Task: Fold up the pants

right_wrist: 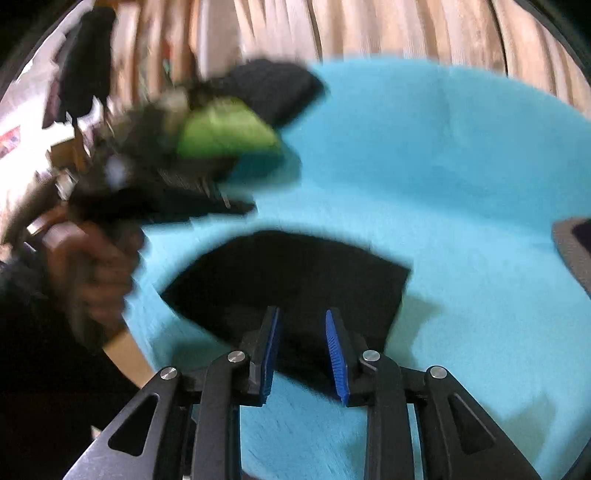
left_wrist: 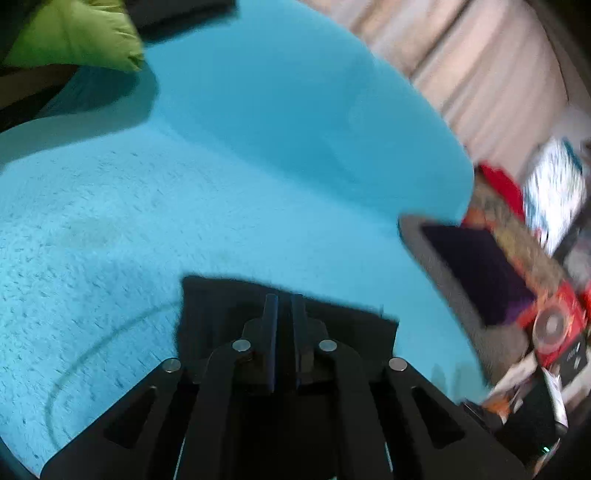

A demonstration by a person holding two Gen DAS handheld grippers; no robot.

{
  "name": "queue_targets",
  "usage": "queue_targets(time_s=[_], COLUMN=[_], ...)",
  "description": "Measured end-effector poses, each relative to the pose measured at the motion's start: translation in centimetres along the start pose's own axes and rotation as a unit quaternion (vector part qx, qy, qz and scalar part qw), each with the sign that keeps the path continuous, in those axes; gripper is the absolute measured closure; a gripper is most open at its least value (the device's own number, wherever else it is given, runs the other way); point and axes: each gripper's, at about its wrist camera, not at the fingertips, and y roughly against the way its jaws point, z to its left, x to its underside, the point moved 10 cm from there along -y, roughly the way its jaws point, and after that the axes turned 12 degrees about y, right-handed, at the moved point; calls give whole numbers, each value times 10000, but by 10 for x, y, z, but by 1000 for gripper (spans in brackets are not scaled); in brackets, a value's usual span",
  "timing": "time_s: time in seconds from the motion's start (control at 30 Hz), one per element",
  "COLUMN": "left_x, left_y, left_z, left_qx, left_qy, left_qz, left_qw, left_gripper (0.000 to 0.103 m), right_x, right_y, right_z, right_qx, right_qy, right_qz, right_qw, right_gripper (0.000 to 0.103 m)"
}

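Observation:
The black pants (right_wrist: 295,280) lie folded into a compact dark patch on the turquoise bedspread (right_wrist: 443,177). My right gripper (right_wrist: 303,317) is open, its blue pads above the near edge of the pants, holding nothing. In the left wrist view the pants (left_wrist: 221,306) show right under my left gripper (left_wrist: 284,299), whose jaws stand nearly together with a thin gap over the cloth; whether cloth is pinched cannot be told. My left gripper and the hand holding it show blurred at the left of the right wrist view (right_wrist: 155,184).
A green pillow (left_wrist: 77,37) lies at the far left of the bed. A grey-rimmed dark object (left_wrist: 472,273) sits at the bed's right edge beside colourful clutter (left_wrist: 554,325). Beige curtains (right_wrist: 369,26) hang behind the bed.

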Motion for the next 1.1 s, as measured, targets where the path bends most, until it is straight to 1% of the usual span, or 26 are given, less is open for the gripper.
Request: queue_targets(time_s=[0.03, 0.07, 0.1, 0.13, 0.17, 0.2, 0.23, 0.27, 0.33, 0.37, 0.4, 0.43, 0.47, 0.5, 0.57, 0.6, 0.67, 0.7, 0.73, 0.83, 0.97, 1.03, 1.1], left_x=[12, 19, 21, 21, 24, 26, 29, 35, 39, 40, 40, 40, 40, 41, 39, 39, 39, 38, 37, 29, 25, 24, 21], left_y=[-13, -21, -21, -19, -18, -18, -19, -16, -16, -17, -19, -19, -19, -19, -25, -25, -27, -27, -25, -22, -17, -9, 14], left_z=[2, 6, 4, -1, -6, -10, -13, -17, -22, -25, -27, -30, -34, -36, -33, -32, -32, -32, -28, -22, -20, -26, -34], left_qx=[-200, -359, -463, -514, -430, -299, -179, -156, -226, -221, -193, -157, -131, -102, -219, -272, -412, -421, -393, -156, 85, 141, -58], left_qy=[-69, -141, -286, -439, -497, -508, -546, -654, -857, -923, -953, -965, -973, -984, -1004, -1011, -1008, -961, -843, -273, 96, 15, -267], left_qz=[236, 330, 239, 154, 184, 199, 202, 174, 105, 77, 57, 27, 2, -3, -37, -47, -10, 3, 9, 21, 52, 13, -374], left_qw=[9995, 9987, 9982, 9976, 9977, 9981, 9981, 9976, 9960, 9955, 9952, 9952, 9952, 9951, 9947, 9945, 9941, 9945, 9957, 9995, 9999, 9999, 9989], left_gripper=[99, 99, 97, 86, 78, 58, 44, 40, 28, 24, 16, 9, 5, 0, 0, 0, 0, 0, 0, 0, 0, 0, 0], right_x=[13, 12, 9, 7, 2, -2, -6, -10, -13, -12, -9, -7, 3, 16, 27, 27, 26, 28, 30, 31, 37, 34, 32], right_y=[-12, -7, -6, -3, 1, 6, 10, 14, 14, 13, 11, 9, 3, 1, -7, -7, -4, -3, -1, 6, 22, 28, 35], right_z=[-1, -3, -3, -4, -6, -9, -14, -21, -31, -37, -41, -45, -56, -68, -82, -84, -81, -79, -77, -74, -69, -63, -57], right_qx=[-116, -147, -171, -207, -262, -293, -308, -332, -415, -424, -415, -350, -144, 41, 438, 479, 344, 352, 395, 360, 259, 279, 350], right_qy=[-126, -249, -286, -324, -366, -397, -426, -430, -306, -163, -40, 21, -197, -460, -845, -906, -992, -965, -915, -969, -1124, -1032, -914], right_qz=[249, 46, 61, 105, 40, -45, -105, -156, -144, -85, -27, 30, 222, 435, 760, 752, 603, 607, 624, 568, 411, 299, 192], right_qw=[9995, 9996, 9994, 9992, 9990, 9988, 9986, 9984, 9986, 9989, 9991, 9994, 9995, 9980, 9926, 9919, 9926, 9929, 9931, 9930, 9925, 9938, 9950], right_gripper=[74, 74, 73, 72, 72, 72, 71, 70, 66, 62, 56, 52, 42, 36, 35, 35, 36, 36, 36, 36, 35, 35, 33])
